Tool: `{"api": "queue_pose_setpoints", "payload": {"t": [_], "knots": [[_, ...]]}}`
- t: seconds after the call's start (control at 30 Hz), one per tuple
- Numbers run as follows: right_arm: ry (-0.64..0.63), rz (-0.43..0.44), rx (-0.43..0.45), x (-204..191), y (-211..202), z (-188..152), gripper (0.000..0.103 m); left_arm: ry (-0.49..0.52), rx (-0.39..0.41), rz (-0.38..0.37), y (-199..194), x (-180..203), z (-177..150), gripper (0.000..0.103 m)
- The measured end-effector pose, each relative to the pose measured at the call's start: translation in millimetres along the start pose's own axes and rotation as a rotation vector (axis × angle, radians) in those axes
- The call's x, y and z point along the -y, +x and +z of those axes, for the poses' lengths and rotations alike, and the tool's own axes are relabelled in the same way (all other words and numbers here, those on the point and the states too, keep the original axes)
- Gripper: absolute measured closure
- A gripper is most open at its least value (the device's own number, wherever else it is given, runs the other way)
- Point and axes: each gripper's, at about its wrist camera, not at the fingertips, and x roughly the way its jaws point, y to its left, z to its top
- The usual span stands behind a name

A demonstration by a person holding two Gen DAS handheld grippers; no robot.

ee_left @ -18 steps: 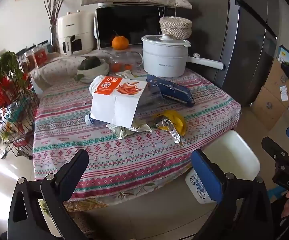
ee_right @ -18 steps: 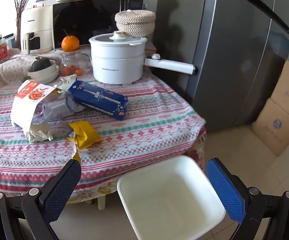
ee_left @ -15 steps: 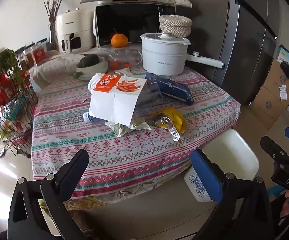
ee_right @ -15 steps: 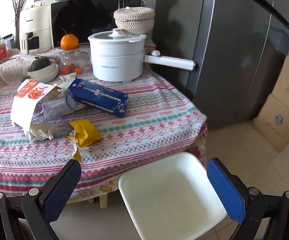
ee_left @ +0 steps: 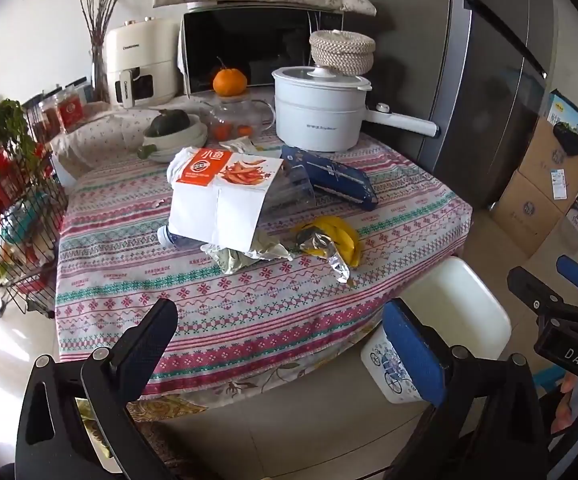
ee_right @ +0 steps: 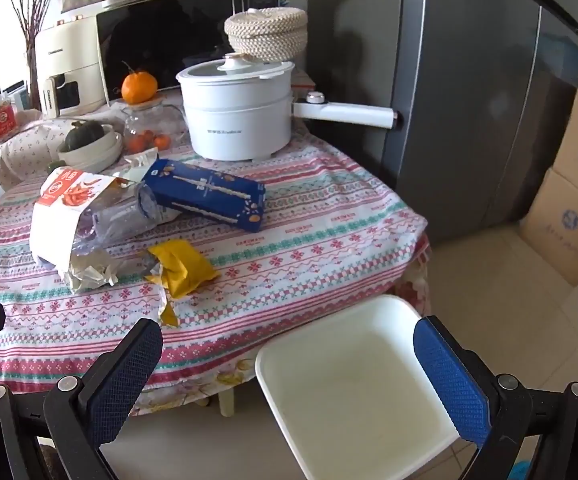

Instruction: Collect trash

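Trash lies on the patterned tablecloth (ee_left: 217, 300): a white and orange snack bag (ee_left: 221, 196) over a clear plastic bottle (ee_right: 125, 216), a crumpled silver wrapper (ee_left: 245, 254), a yellow foil wrapper (ee_left: 329, 240) (ee_right: 181, 266) and a dark blue box (ee_left: 329, 178) (ee_right: 209, 196). A white square bin (ee_right: 353, 388) (ee_left: 449, 304) stands on the floor at the table's near right corner. My left gripper (ee_left: 281, 332) hangs open in front of the table edge, empty. Above the bin, my right gripper (ee_right: 289, 356) is open too, with nothing held.
At the table's back stand a white pot (ee_left: 317, 116) with a long handle, a glass jar with an orange (ee_left: 229, 82) on it, a bowl, a microwave (ee_left: 257, 48) and an air fryer. A wire rack (ee_left: 13, 224) is on the left, a grey fridge (ee_right: 469, 100) and cardboard boxes (ee_left: 545, 188) on the right.
Both views have shifted slightly closer to the table. Nothing on the table has moved, and both grippers stay open.
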Motion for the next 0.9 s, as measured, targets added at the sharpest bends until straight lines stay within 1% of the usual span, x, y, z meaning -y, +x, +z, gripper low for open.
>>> {"api": "queue_pose_setpoints", "payload": {"t": [0.37,0.57,0.9], "knots": [[0.016,-0.012,-0.008,2.6,-1.2,0.0,0.0,0.012,-0.001,0.004,3.4,-1.2,-4.6,0.0],[-0.009,-0.03,0.013,0.0,-5.6,1.7,0.0,0.013,0.002,0.008,4.2,-1.4,-4.7,0.0],[-0.02,-0.016,0.028,-3.2,-11.7,3.2,0.0,0.015,-0.001,0.014,5.4,-3.2,-4.4,0.0]]}}
